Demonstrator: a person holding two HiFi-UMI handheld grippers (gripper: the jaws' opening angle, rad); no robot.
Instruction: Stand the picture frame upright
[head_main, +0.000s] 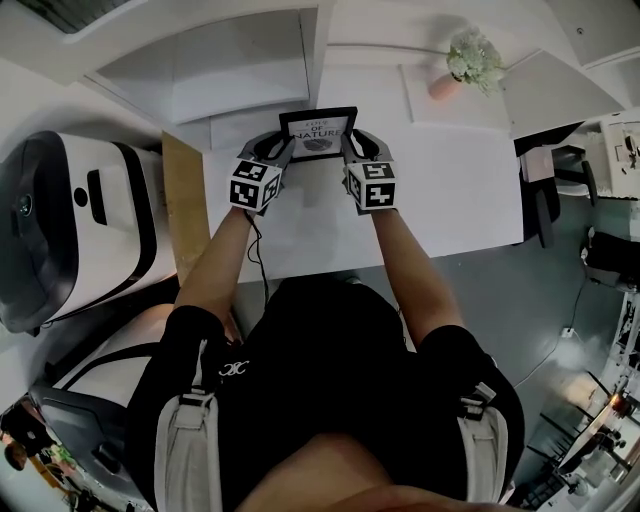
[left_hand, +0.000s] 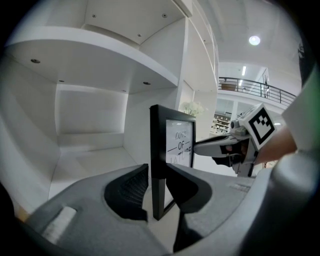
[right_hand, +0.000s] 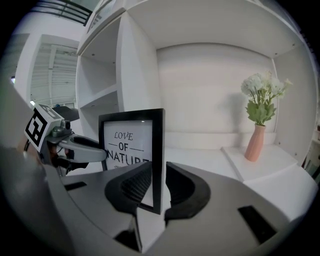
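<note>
Left claw (head_main: 281, 148), right claw (head_main: 352, 146) flank frame (head_main: 318, 134); vase (right_hand: 253, 145) holds flowers (right_hand: 261, 92).

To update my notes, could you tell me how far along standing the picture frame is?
Done: the picture frame stands upright on the white table. In hand: left tongs and right tongs sit around its side edges, slight gaps showing. Left: withdraw both without tipping it.

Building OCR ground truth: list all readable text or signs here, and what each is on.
"LOVE OF NATURE": print in the picture frame.
Marker cubes: square patterns only, no words.
Emblem on the person's shirt: too small to read.
</note>
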